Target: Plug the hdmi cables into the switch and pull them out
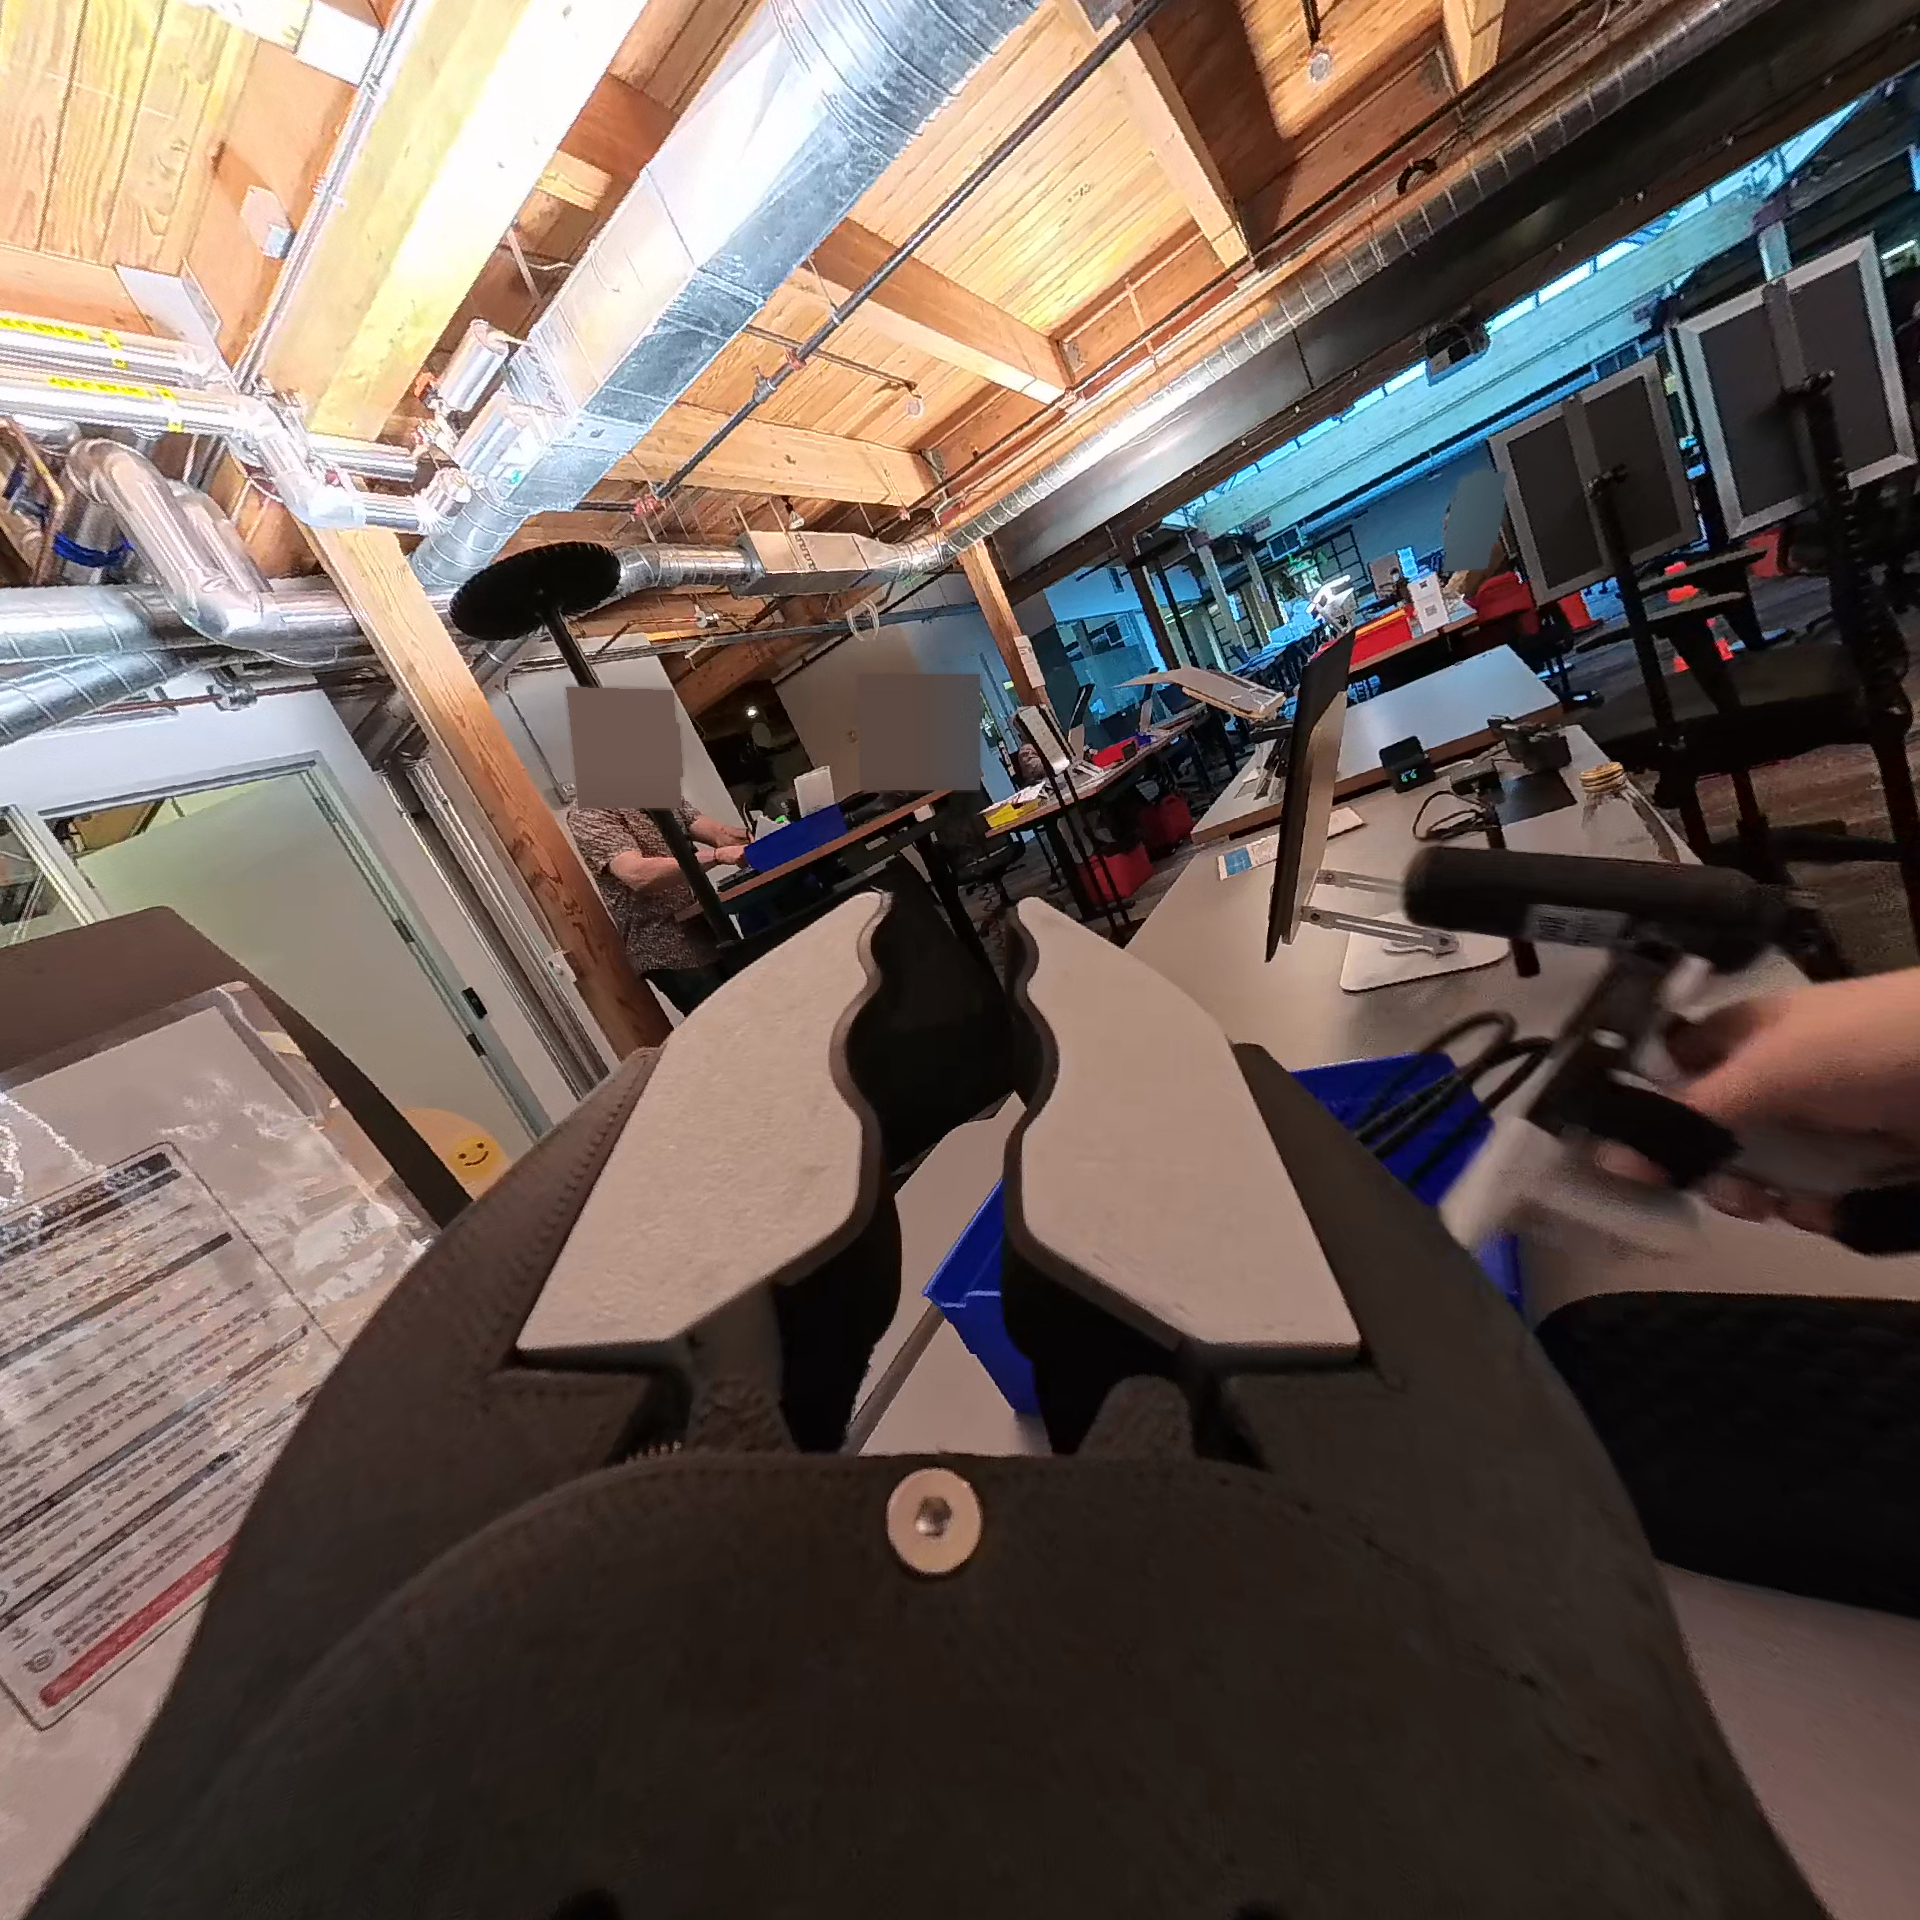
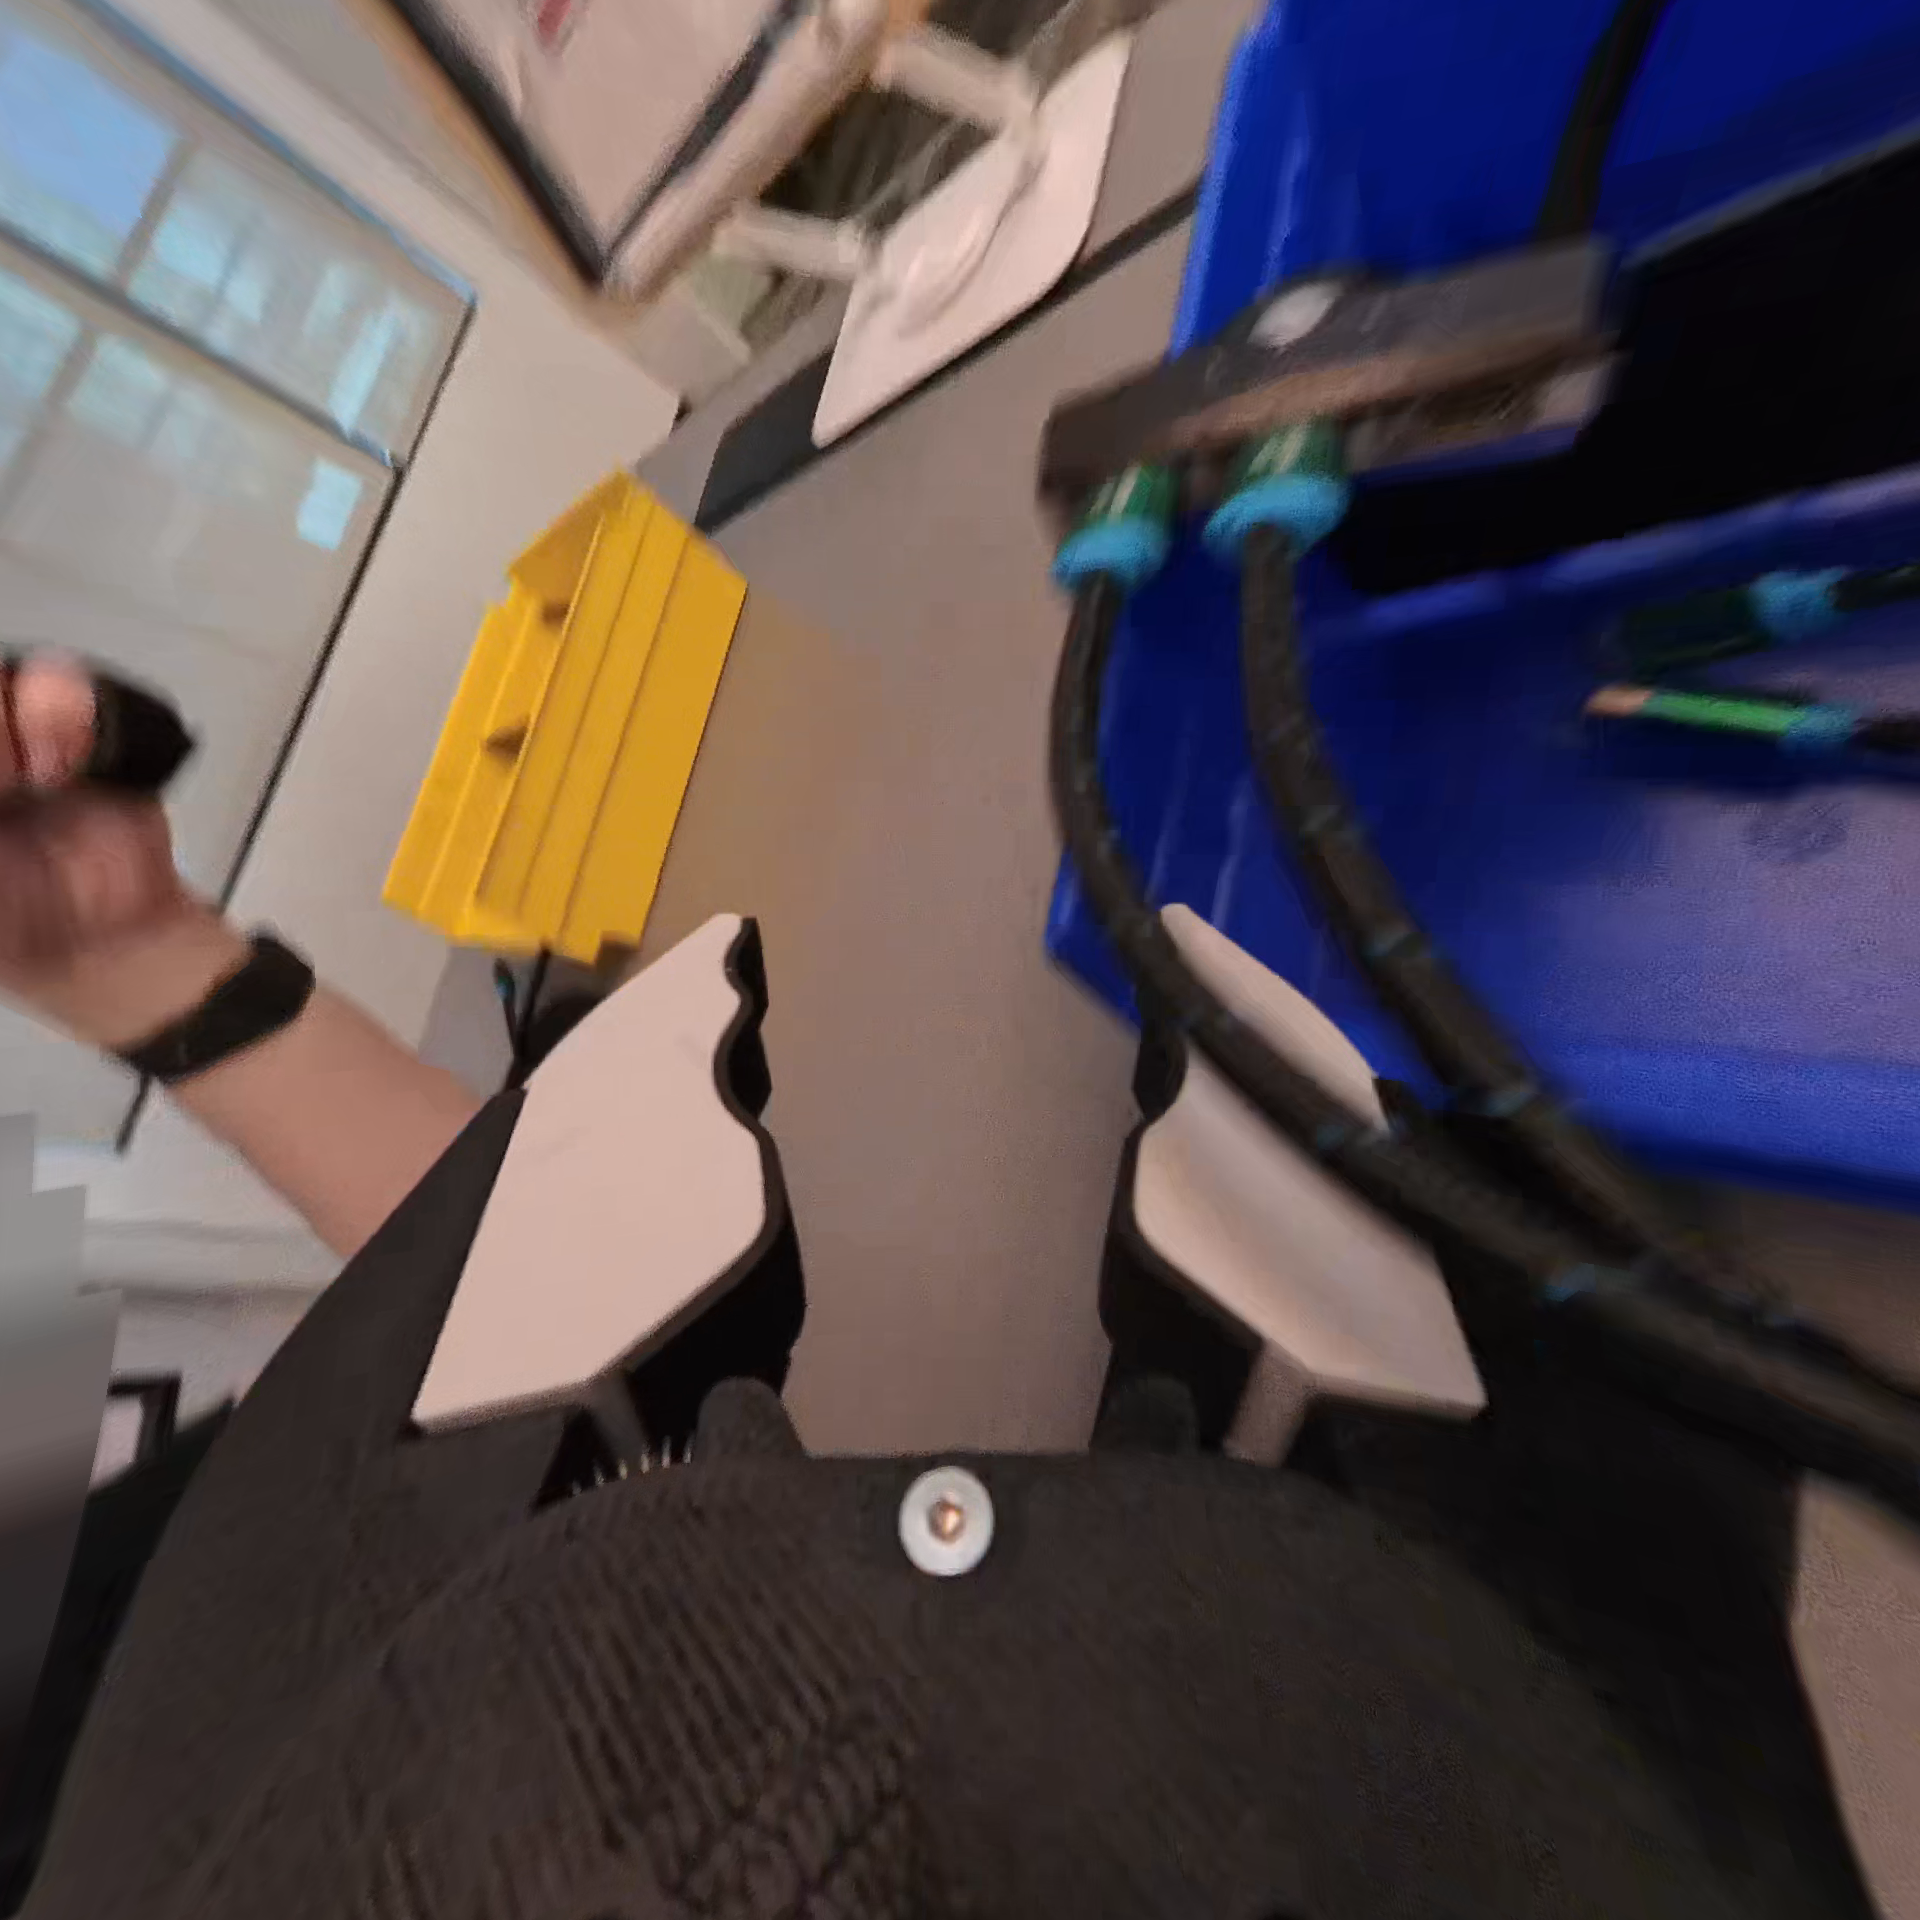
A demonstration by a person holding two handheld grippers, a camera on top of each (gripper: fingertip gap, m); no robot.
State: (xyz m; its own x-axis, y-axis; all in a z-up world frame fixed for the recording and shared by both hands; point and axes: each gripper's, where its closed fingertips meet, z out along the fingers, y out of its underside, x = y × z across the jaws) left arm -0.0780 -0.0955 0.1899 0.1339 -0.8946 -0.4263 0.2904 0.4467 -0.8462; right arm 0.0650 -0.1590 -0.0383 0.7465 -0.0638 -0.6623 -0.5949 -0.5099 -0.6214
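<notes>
Cables (image 2: pixel 1288 790) with green plugs are seen seated in the switch (image 2: pixel 1340 353) at the blue bin (image 2: pixel 1621 935), seemingly awaiting extraction. Right gripper (image 2: pixel 956 1039) is held apart and empty nearby; left gripper (image 1: pixel 951 977) is raised, slightly parted, nothing clamped.

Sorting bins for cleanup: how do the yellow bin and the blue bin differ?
The yellow bin lies tipped on the table, nothing visible in it; the blue bin holds cables and the switch. The yellow bin sits farther from the right claw; the blue bin is beside it. Both are plastic.
</notes>
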